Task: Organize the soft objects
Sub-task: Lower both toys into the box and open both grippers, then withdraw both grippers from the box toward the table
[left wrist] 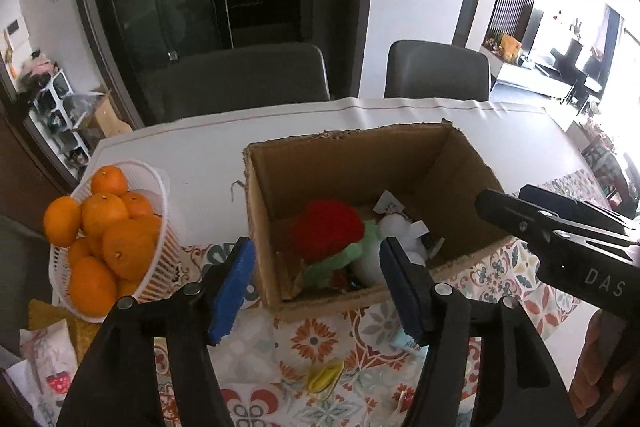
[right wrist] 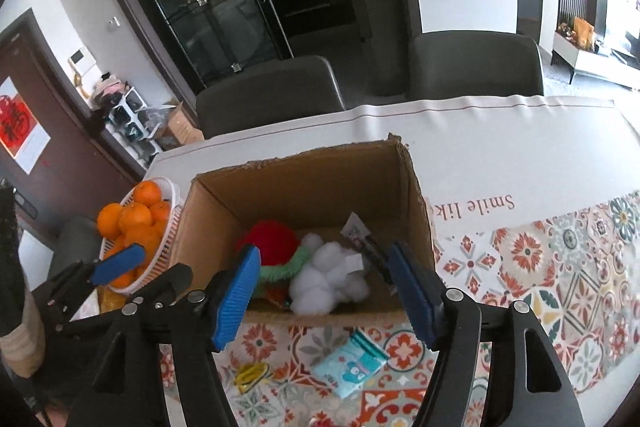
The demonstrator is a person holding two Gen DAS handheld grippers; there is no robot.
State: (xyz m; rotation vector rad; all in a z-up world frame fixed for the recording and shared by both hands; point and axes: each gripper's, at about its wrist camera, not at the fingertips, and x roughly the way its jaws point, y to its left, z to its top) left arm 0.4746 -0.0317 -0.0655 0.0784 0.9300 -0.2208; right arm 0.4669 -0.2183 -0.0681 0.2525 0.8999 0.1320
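Plush toys, one red (right wrist: 269,238) with a green part (right wrist: 285,269) and one white and puffy (right wrist: 326,281), lay heaped on the floor of an open cardboard box (right wrist: 304,183) on the table (right wrist: 520,155), apparently gathered there so the soft things sat together. Both tools hovered just short of the box's near wall, their blue pads spread wide and holding nothing: the right tool (right wrist: 325,291) faced the white toy, the left tool (left wrist: 316,291) the red one. From that, the sorting looked well along, with the tools free for whatever remained.

A small blue packet (right wrist: 352,367) and a yellow item (right wrist: 252,373) lay on the patterned cloth near the box, outside it; whether either was soft could not be told. A white basket of oranges (left wrist: 106,235) stood just left of the box.

Paper tags (right wrist: 354,225) and dark bits lay among the toys, but their nature was unclear, and the box's near wall hid the toys' lower parts.
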